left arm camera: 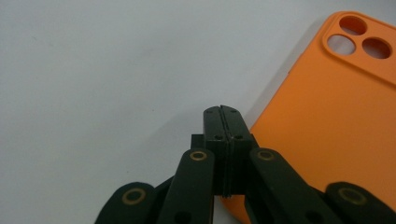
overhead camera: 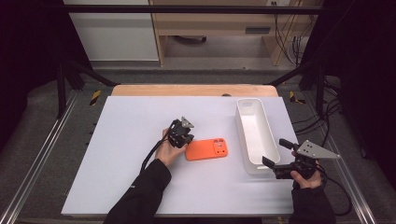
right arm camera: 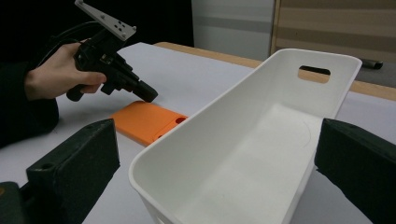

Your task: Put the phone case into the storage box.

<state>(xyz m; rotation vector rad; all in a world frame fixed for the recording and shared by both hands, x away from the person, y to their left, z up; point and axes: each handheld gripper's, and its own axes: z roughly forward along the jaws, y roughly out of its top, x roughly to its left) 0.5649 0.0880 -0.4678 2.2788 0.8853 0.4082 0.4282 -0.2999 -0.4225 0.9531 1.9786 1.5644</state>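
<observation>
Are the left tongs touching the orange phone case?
Cannot tell. In the left gripper view the shut left tongs overlap the orange phone case edge, but no contact or gap shows plainly; the high view is too coarse.

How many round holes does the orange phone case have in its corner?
3. On the orange phone case, two holes sit side by side near the case's edge and one sits beside them, nearer the case's end. None seem hidden.

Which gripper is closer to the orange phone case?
The left gripper. Its shut fingers sit at the edge of the orange phone case. The right gripper is farther away, open at the near end of the white bin.
</observation>
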